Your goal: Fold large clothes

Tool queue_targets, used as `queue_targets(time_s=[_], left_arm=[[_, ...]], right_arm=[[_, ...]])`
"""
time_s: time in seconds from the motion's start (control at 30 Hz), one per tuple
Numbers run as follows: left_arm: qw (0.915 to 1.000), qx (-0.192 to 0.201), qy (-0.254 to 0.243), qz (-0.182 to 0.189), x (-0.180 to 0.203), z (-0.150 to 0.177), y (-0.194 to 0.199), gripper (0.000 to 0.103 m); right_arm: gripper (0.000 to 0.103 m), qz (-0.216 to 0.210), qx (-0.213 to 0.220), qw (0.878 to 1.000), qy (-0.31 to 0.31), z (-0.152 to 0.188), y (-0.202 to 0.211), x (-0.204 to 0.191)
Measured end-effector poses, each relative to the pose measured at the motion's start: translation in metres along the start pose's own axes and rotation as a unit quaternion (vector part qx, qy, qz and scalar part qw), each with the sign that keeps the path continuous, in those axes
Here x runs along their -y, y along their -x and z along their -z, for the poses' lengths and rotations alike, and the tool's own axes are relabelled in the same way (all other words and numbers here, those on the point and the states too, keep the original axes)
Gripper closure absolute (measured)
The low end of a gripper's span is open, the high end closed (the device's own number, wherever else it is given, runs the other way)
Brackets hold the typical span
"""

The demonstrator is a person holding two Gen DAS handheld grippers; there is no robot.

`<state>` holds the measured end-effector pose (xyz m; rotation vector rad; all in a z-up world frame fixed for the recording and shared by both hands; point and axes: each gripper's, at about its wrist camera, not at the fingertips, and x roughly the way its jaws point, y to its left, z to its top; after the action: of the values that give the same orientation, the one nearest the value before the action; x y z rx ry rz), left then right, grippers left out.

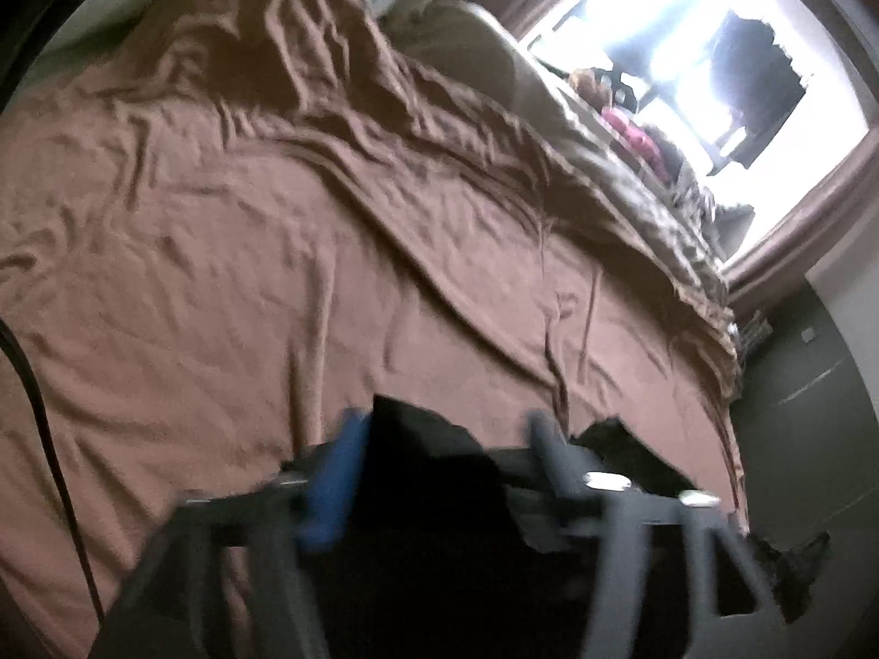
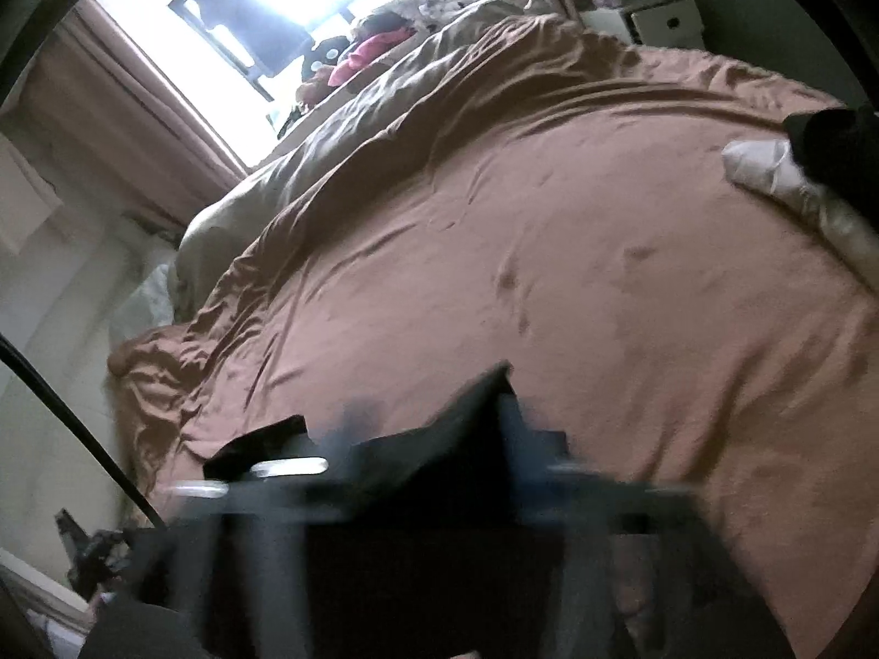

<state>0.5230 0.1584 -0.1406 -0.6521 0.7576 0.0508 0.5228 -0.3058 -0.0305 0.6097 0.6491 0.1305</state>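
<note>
A black garment (image 1: 434, 472) hangs between the fingers of my left gripper (image 1: 445, 439), above the near edge of a bed with a brown sheet (image 1: 247, 252). The left view is blurred, with a blue pad on the left finger (image 1: 335, 483). In the right wrist view the same black garment (image 2: 439, 439) fills the gap of my right gripper (image 2: 439, 428), also blurred. Both grippers look shut on the cloth, held above the brown sheet (image 2: 549, 230).
A crumpled beige duvet (image 2: 340, 121) lies along the far side by a bright window (image 1: 686, 38). A white rolled item (image 2: 769, 170) and a dark object (image 2: 829, 132) lie on the bed at right. A black cable (image 1: 44, 412) hangs at left.
</note>
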Motion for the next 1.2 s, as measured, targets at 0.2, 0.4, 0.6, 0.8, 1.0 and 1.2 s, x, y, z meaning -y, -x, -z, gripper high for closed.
queue_targets(time_s=[0.2,0.4,0.6,0.8,1.0,1.2], left_arm=[[0.9994,0.014,-0.025,-0.017,0.000,0.006,0.033,0.019],[0.9948,-0.017,-0.085,-0.053,0.002,0.030,0.046,0.019],[0.9809,-0.071,-0.156,-0.092,0.007,0.046,0.032,0.019],[0.9637,-0.115,-0.210,-0.118,0.011,0.048,-0.001,0.019],[0.9360,-0.156,-0.269,-0.166,0.012,0.048,-0.058,0.019],[0.9259,-0.154,-0.291,-0.185,0.015,0.027,-0.099,0.019]], right_arm=[[0.000,-0.009,-0.013,1.000,0.022,0.003,0.038,-0.009],[0.000,-0.004,-0.041,0.997,0.066,0.021,0.068,-0.010],[0.000,0.027,-0.076,0.990,0.118,0.014,0.065,-0.019],[0.000,0.074,-0.154,0.964,0.202,0.010,0.014,-0.050],[0.000,0.135,-0.192,0.936,0.261,0.001,-0.049,-0.073],[0.000,0.164,-0.179,0.928,0.281,-0.016,-0.093,-0.084]])
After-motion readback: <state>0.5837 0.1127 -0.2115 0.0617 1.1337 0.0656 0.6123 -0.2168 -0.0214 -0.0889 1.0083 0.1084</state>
